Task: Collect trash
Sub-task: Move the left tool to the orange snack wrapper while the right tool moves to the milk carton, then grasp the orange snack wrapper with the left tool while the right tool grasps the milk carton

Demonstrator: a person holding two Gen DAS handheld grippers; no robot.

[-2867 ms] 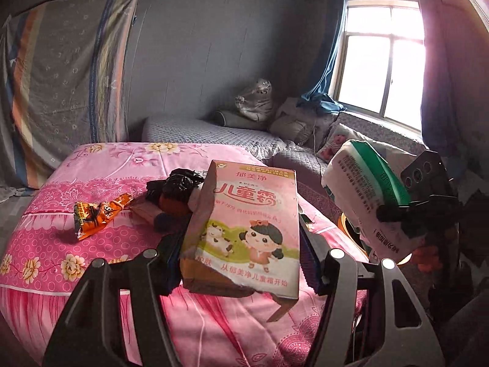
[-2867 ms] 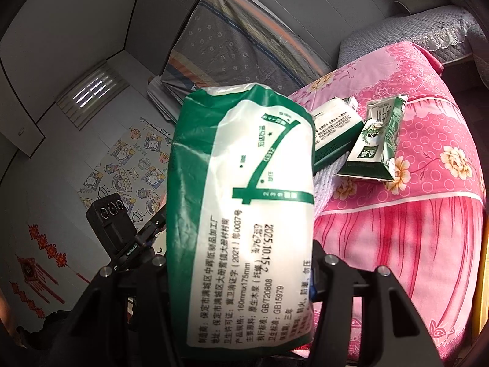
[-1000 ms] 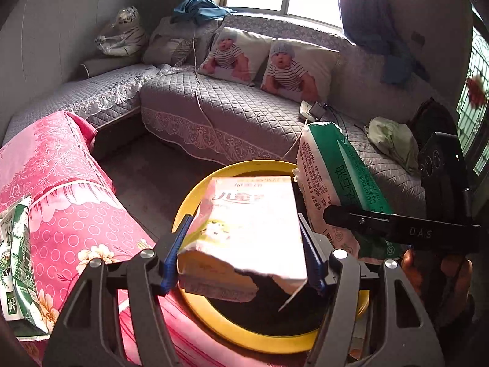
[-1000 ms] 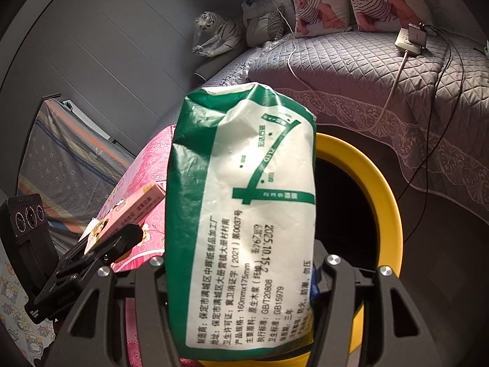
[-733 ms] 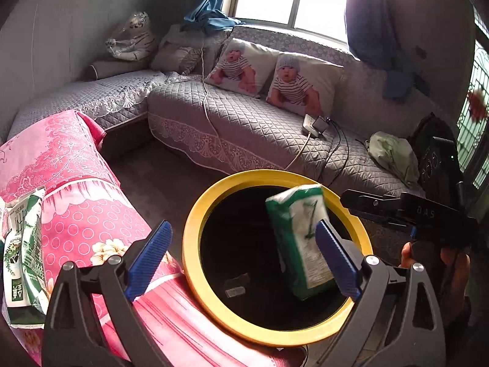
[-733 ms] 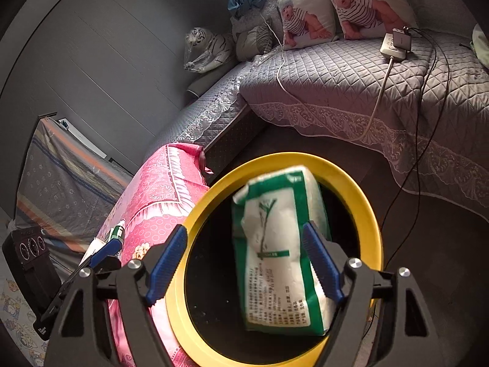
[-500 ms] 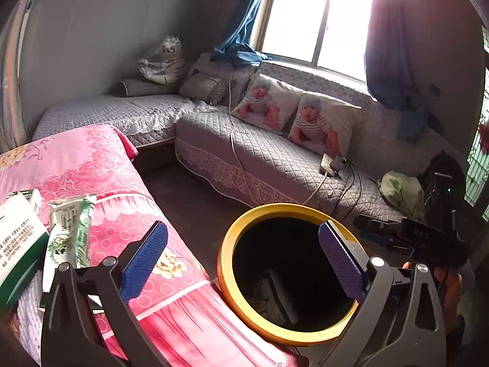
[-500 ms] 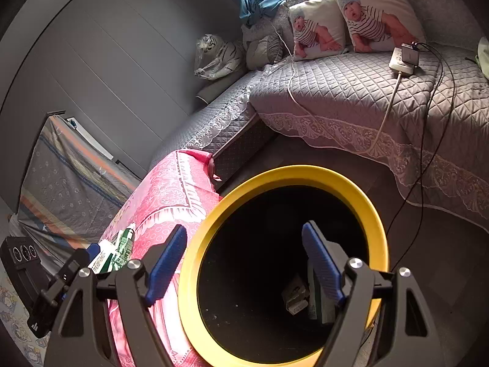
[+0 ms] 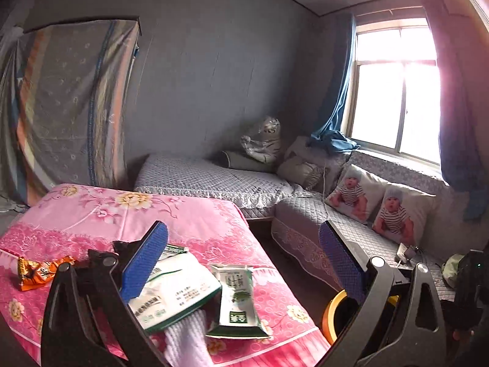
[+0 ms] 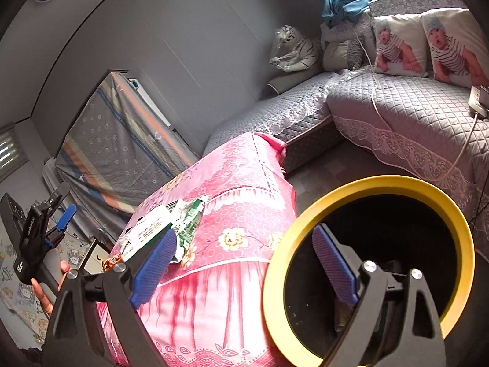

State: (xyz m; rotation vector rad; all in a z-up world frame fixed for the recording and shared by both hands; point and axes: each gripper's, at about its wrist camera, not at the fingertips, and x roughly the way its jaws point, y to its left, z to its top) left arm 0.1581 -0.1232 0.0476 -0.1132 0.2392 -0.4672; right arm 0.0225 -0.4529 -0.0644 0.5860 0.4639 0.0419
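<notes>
A grey quilted sofa (image 9: pixel 214 180) runs along the far wall and turns under the window (image 9: pixel 394 104), carrying two baby-print pillows (image 9: pixel 379 208) and a plastic-wrapped toy tiger (image 9: pixel 264 140). In front of it stands the surface (image 9: pixel 91 217), draped in a pink flowered cloth. Just beside the cloth's hanging edge, on the floor, sits the yellow-rimmed trash bin (image 10: pixel 458 235); its inside is dark, and some dropped trash shows dimly at the bottom, too murky to name.

The left gripper (image 9: pixel 243 263) hangs over the near end of the surface with its blue-padded jaws spread wide and nothing between them. The right gripper (image 10: pixel 244 270) hovers between the surface's edge and the bin, one finger over the pink cloth and the other over the bin's mouth, also spread wide with nothing in it.

The remaining trash lies on the surface. A white-and-green pack (image 9: pixel 174 293) rests at the near edge, partly over a white knitted cloth (image 9: pixel 186 339). Touching its right side is a flattened green-and-white carton (image 9: pixel 237 299). Well apart, toward the left edge, lies an orange snack wrapper (image 9: pixel 36 272).
</notes>
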